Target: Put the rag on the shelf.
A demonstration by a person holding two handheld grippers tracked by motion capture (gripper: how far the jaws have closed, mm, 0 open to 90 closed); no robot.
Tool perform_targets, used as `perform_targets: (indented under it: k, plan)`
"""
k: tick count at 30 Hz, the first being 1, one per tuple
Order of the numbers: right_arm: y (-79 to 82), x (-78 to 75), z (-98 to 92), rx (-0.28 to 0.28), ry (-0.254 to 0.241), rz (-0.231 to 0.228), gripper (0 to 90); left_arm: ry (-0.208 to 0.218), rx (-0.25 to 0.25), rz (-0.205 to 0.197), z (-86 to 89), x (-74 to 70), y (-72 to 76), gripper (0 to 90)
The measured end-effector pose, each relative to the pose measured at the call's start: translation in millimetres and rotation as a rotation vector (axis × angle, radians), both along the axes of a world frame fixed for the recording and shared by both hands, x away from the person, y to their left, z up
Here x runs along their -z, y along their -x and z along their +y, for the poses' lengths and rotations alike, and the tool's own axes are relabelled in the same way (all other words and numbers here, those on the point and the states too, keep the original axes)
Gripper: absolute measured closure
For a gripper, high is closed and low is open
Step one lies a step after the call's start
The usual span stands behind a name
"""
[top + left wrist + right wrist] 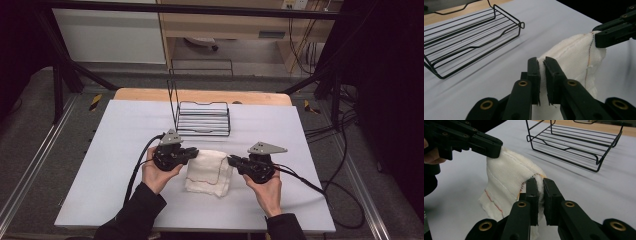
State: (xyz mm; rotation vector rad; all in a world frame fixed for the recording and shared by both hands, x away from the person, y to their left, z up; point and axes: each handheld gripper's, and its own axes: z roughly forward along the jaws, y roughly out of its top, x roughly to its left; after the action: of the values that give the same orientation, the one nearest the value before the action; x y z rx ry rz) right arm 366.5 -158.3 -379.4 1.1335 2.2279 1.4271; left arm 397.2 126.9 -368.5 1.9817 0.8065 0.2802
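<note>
Both grippers [196,153] [231,159] pinch the cloth's [210,172] raised edge.

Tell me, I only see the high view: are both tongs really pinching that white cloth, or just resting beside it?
Observer: Both pinch it. In the left gripper view the left tongs are shut on a folded edge of the white cloth.
Operator: And the other pair?
Observer: In the right gripper view the right tongs clamp a corner of the cloth where coloured stitching runs along the hem.
Operator: Is the cloth flat on the table?
Observer: No. Between the two grips it arches up off the white table cover, while its lower end trails onto it.
Operator: Is the wire rack touching it?
Observer: No, the black wire rack stands apart, farther back.
</note>
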Motion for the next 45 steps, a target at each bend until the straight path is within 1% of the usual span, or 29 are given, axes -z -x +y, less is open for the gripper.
perform_targets:
  k: [2, 4, 11, 17, 20, 31, 36, 45]
  plan:
    - [0.7, -4.3, -0.3, -0.003, 0.003, -0.013, 83.8, 0.006, -0.001, -0.006, 0.6, -4.0, 2.2, 82.4]
    - [1.3, -8.9, -0.2, -0.005, 0.007, -0.031, 83.8, 0.009, -0.002, -0.023, 1.0, -8.4, 4.4, 82.4]
    - [2.9, -26.3, -0.3, -0.01, 0.008, -0.079, 83.9, 0.032, -0.009, -0.062, 3.3, -22.6, 10.3, 82.5]
    - [2.7, -40.0, 1.0, -0.015, 0.012, -0.12, 83.9, 0.045, -0.02, -0.089, 4.9, -35.6, 11.6, 82.5]
    - [2.2, -46.4, 1.6, -0.018, 0.011, -0.133, 84.0, 0.05, -0.027, -0.107, 5.8, -41.4, 11.9, 82.5]
    - [0.3, -65.9, 3.1, -0.017, 0.003, -0.172, 84.0, 0.075, -0.041, -0.137, 7.8, -58.8, 10.0, 82.6]
    - [-1.4, -75.9, 4.3, -0.012, 0.001, -0.197, 84.1, 0.085, -0.051, -0.159, 8.6, -67.8, 9.5, 82.6]
    - [-5.9, -91.6, 6.8, -0.004, -0.011, -0.234, 84.1, 0.118, -0.066, -0.184, 12.3, -81.9, 5.7, 82.7]
